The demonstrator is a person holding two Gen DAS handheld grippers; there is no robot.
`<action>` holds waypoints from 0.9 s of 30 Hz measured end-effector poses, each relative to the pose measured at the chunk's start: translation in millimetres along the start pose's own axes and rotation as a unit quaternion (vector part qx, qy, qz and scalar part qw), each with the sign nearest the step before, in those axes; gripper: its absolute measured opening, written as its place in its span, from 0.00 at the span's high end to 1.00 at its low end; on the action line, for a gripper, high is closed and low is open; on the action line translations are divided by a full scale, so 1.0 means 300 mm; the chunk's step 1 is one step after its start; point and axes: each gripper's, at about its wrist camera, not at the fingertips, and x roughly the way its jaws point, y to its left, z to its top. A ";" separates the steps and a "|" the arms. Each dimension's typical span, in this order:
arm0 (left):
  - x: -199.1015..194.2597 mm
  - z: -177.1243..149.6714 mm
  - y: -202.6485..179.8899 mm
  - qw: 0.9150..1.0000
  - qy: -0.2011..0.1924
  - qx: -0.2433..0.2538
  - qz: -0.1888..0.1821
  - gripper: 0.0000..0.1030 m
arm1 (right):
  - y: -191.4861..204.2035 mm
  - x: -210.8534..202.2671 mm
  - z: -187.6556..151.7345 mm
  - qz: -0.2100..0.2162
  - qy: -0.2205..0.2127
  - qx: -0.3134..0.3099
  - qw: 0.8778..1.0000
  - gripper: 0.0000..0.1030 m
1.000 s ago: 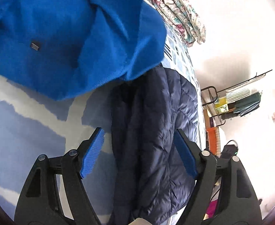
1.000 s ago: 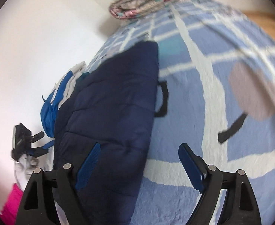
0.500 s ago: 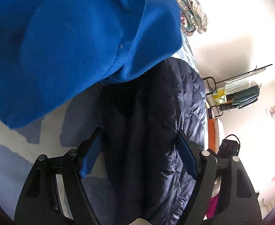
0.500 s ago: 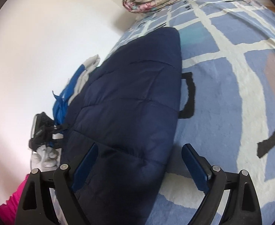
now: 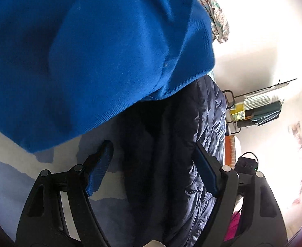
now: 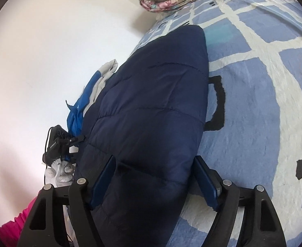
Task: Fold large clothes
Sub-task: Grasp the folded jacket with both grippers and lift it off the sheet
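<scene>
Two grippers are closing in on the same thing: a dark navy quilted puffer jacket [image 6: 151,111] lying lengthwise on the blue-and-white patterned bedspread [image 6: 253,107]. Compared with a second ago, both wrist views sit lower and tighter on it. The left gripper [image 5: 153,164] now straddles the jacket's dark inner fold, jaws wide, pads apart from the fabric, so nothing's gripped. The right gripper [image 6: 154,177] has just been narrowing its jaws, with the jacket's near end bulging between them, but the pads don't look like they're pinching yet, so it counts as open too. A bright blue knit sweater [image 5: 89,57] fills way more of the left view than before and overlaps the jacket's far end. Looks like both hands are set to grab an edge each and start the first fold; that sweater might drag along.
</scene>
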 end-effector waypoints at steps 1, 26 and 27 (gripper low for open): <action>0.000 0.000 0.002 1.000 -0.002 0.001 -0.002 0.23 | -0.003 0.001 0.002 0.003 -0.001 0.004 1.000 0.23; 0.098 -0.118 -0.264 0.981 -0.052 0.152 0.110 0.83 | 0.176 0.005 0.012 -0.121 -0.011 -0.059 0.991 0.77; 0.088 -0.132 -0.284 0.978 -0.055 0.163 0.117 0.83 | 0.205 0.001 0.007 -0.138 -0.010 -0.076 0.987 0.78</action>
